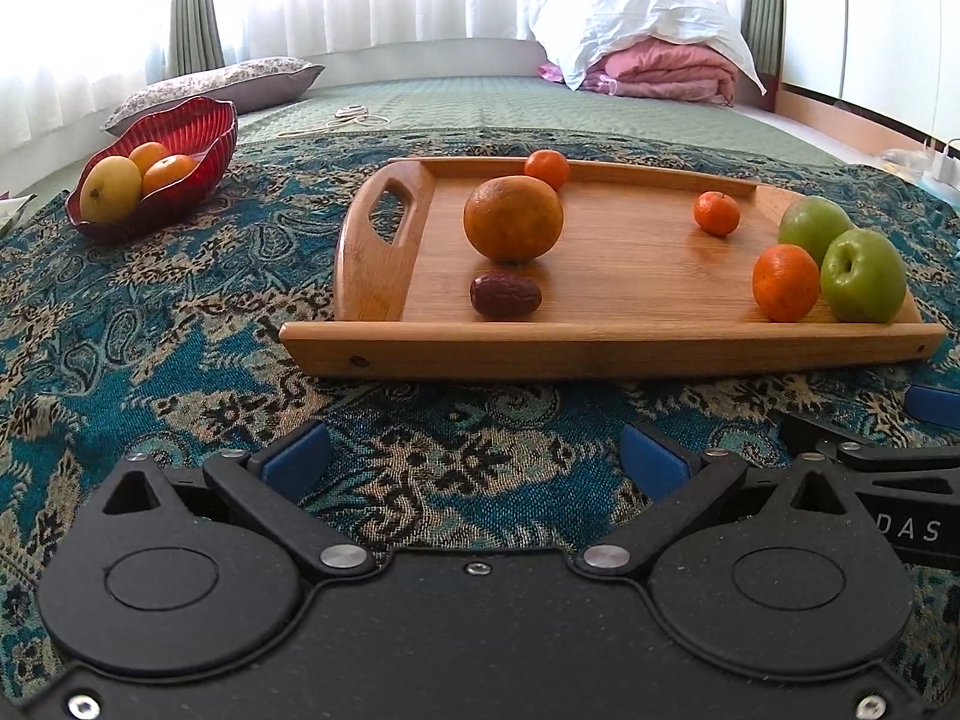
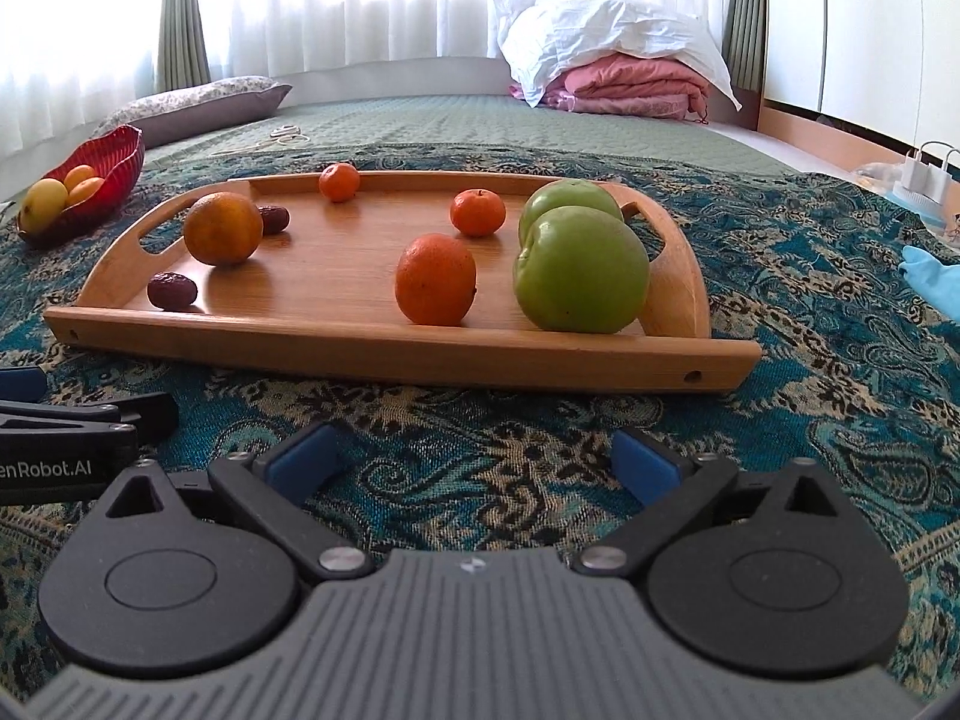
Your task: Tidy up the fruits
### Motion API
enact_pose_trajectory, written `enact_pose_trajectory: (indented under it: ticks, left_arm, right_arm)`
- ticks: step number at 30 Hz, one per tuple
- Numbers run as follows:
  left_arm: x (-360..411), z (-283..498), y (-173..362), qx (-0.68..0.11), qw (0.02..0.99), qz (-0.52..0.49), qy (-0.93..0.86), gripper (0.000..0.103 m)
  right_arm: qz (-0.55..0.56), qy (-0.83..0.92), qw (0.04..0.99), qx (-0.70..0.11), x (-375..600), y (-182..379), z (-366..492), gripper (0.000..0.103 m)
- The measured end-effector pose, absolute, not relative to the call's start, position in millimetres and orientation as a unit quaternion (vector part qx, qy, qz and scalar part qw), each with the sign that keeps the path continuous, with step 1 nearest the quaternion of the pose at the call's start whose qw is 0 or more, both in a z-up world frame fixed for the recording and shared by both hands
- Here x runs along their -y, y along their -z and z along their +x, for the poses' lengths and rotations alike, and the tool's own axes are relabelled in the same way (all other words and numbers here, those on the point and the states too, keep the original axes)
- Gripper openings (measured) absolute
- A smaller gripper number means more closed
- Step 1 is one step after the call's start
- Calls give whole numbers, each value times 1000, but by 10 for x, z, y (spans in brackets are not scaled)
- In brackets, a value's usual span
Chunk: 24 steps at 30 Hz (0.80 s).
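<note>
left gripper (image 1: 474, 456): jaws spread wide, nothing between the blue pads, tilted downward; right gripper (image 2: 474, 459): jaws equally wide, empty, tilted downward | right gripper at left's 3 o'clock

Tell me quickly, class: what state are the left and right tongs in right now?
Left tongs: open, holding nothing, above the patterned cloth.
Right tongs: open, holding nothing, short of the wooden tray.
</note>
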<state>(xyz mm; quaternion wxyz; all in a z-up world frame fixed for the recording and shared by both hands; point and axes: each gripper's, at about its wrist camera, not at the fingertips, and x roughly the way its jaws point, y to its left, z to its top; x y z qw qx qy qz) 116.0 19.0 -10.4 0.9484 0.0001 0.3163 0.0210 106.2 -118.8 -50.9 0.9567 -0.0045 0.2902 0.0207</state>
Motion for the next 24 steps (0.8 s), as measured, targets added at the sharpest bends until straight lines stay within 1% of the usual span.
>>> enact_pose_trajectory:
  ticks: [24]
  left_arm:
    - [-184,1119,131,-303,953,0,-21,103]
  right_arm:
    - [-4,-23,961,-277,1206,542,1015,103]
